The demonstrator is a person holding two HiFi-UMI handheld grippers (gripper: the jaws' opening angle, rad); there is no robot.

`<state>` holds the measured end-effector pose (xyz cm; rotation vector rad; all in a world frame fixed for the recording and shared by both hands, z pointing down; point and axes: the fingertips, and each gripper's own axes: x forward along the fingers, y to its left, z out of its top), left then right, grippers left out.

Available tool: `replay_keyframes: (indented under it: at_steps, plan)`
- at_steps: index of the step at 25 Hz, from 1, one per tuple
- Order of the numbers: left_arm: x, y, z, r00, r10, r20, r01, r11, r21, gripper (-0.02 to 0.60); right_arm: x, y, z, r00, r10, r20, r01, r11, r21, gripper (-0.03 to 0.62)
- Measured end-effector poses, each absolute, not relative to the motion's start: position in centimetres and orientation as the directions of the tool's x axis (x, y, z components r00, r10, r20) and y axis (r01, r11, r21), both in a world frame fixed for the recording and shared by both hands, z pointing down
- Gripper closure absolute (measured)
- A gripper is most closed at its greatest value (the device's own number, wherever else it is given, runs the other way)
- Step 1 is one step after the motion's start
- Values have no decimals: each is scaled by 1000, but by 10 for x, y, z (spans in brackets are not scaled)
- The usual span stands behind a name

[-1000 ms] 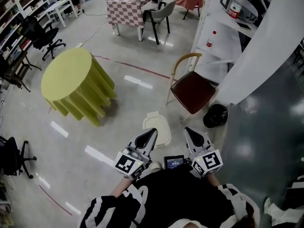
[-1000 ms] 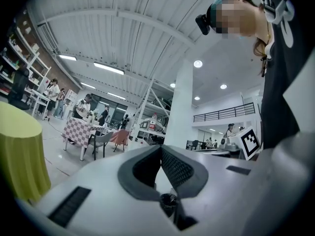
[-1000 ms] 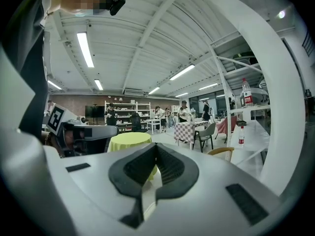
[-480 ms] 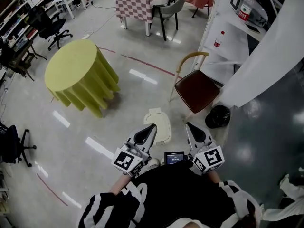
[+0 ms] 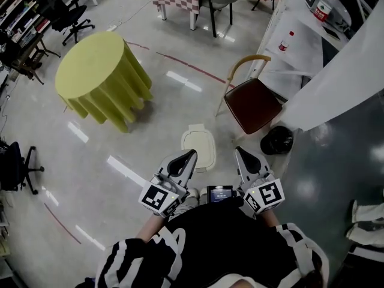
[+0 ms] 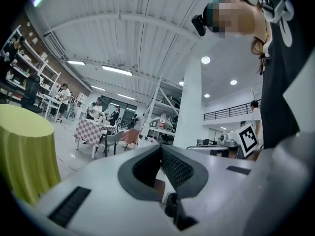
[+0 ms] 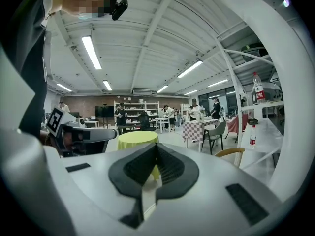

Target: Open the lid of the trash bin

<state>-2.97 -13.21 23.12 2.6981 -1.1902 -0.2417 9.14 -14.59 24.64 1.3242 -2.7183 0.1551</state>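
Observation:
A small cream trash bin with its lid down stands on the grey floor, seen in the head view just ahead of both grippers. My left gripper is held close to the body, its tip near the bin's left side and above it. My right gripper points forward to the right of the bin. Both are shut with nothing between the jaws. In the left gripper view the left gripper has its jaws meeting at the tip. In the right gripper view the right gripper does too. Neither gripper view shows the bin.
A brown-seated chair stands just beyond the bin to the right, with a black round bin beside it. A round table under a yellow-green cloth is at the left. A white sheet hangs at the right over darker floor.
The view has shifted forward: the table, chair and bin sit a little lower and nearer. Both grippers stay shut and held near the body.

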Motion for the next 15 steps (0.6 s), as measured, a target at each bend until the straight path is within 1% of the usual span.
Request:
replay_keyframes:
  at_steps: [5, 9, 15]
  plan:
    - [-29, -132, 246, 661, -750, -26, -723, -646, 244, 574, 92, -152, 259, -626, -763, 159, -777, 627, -52, 589]
    - [-30, -135, 254, 654, -756, -16, -734, -640, 227, 574, 93, -157, 264, -633, -755, 170, -772, 634, -57, 589]
    - [-27, -138, 260, 644, -765, 0, -741, -623, 250, 574, 94, -163, 275, -643, -742, 192, -762, 644, -64, 589]
